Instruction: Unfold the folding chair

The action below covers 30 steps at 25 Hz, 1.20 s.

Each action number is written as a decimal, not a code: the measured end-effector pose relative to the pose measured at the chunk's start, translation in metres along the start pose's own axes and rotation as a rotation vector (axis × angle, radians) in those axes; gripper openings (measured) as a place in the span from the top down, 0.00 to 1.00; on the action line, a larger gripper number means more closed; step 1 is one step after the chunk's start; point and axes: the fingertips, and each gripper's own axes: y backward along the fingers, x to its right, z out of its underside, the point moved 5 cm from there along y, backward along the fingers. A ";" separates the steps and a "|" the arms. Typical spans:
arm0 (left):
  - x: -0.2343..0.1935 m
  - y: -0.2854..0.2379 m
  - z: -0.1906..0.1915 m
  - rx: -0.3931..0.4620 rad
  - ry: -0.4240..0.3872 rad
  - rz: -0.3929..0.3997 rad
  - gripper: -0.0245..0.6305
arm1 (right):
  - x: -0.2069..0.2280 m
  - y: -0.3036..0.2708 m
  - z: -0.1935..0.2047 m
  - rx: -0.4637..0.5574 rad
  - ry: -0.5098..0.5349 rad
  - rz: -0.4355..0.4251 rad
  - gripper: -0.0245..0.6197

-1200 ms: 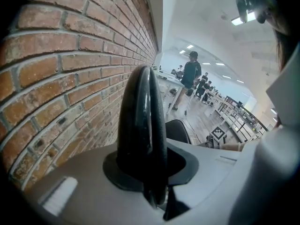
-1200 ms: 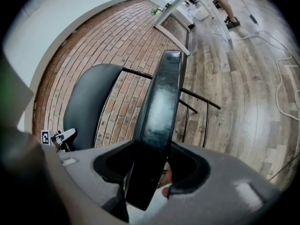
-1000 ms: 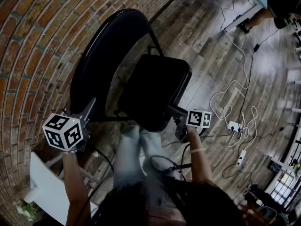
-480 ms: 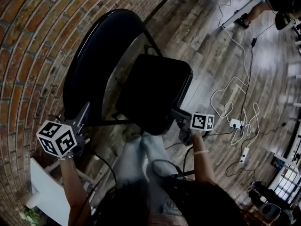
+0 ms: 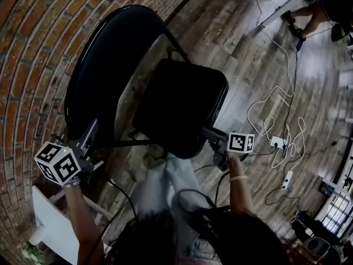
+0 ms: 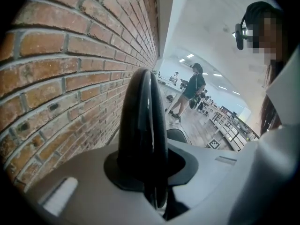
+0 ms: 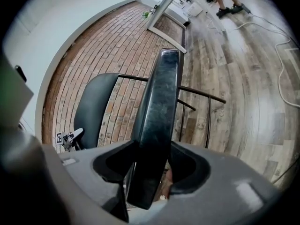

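Note:
A black folding chair stands by the brick wall, its curved backrest (image 5: 107, 65) toward the wall and its seat (image 5: 179, 104) swung partway out. My left gripper (image 5: 83, 145) is shut on the backrest's edge (image 6: 143, 125), which runs up between its jaws in the left gripper view. On the seat's near edge my right gripper (image 5: 214, 138) is shut; in the right gripper view the seat (image 7: 157, 107) stands on edge between the jaws. The chair's thin black frame tubes (image 7: 201, 95) show beyond the seat.
The brick wall (image 5: 33, 54) runs along the left. White cables and a power strip (image 5: 274, 144) lie on the wooden floor at right. A white object (image 5: 52, 225) sits at lower left. Another person's legs (image 5: 309, 15) stand at top right. My own legs (image 5: 165, 186) are under the seat.
The right gripper has sunk a little with the seat's front edge, and the seat has swung slightly farther from the backrest. The left gripper keeps its hold on the backrest.

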 end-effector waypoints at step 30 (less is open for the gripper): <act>-0.021 -0.012 0.013 0.066 0.087 0.059 0.87 | 0.039 0.009 0.007 0.036 -0.016 -0.098 0.63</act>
